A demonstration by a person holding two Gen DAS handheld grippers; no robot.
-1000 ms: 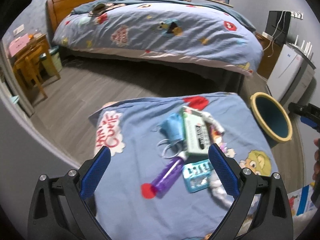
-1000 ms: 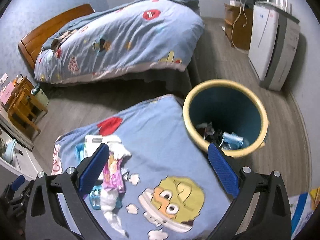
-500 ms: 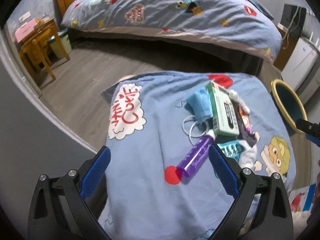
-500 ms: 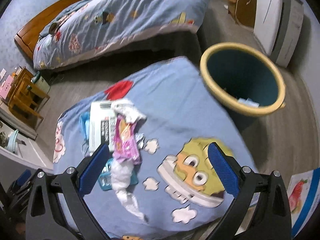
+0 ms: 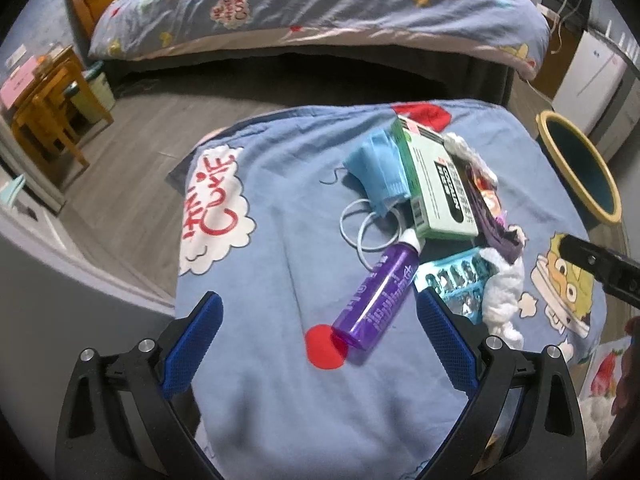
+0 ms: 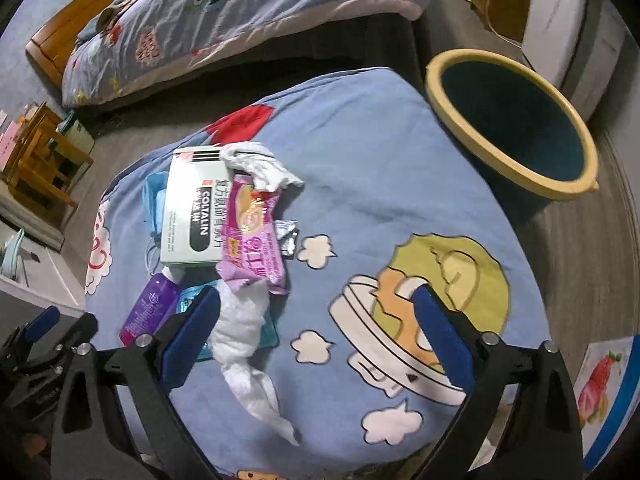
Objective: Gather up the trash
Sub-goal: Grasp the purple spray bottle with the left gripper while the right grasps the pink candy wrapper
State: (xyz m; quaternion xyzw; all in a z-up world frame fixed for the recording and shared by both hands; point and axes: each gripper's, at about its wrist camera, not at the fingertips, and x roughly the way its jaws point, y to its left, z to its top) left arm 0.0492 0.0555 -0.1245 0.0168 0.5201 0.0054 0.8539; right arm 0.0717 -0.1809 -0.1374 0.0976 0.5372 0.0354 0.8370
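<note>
Hovering over the blue cartoon blanket [image 5: 280, 208], your left gripper [image 5: 318, 338] has its jaws spread wide with nothing between them; the purple bottle [image 5: 380, 296] lies just ahead, its base on a red dot of the print. Your right gripper [image 6: 316, 332] is likewise spread and empty, its left finger touching or just over the white tissue wad [image 6: 244, 336].

Trash pile, left of centre in the right wrist view: green-white medicine box [image 6: 192, 216], pink snack wrapper [image 6: 254, 232] overlapping its right edge, crumpled white tissue [image 6: 260, 164] at the far end, blue face mask [image 5: 380, 168] tucked against the box's left side, blister pack [image 5: 452, 284] under the near tissue wad.

Container: teal bin with yellow rim [image 6: 512, 128] stands on the floor at the blanket's far right edge, apart from the pile. Interior reads dark; contents cannot be made out.

Wooden chair [image 5: 48, 116] far left; bed [image 5: 320, 0] beyond.
</note>
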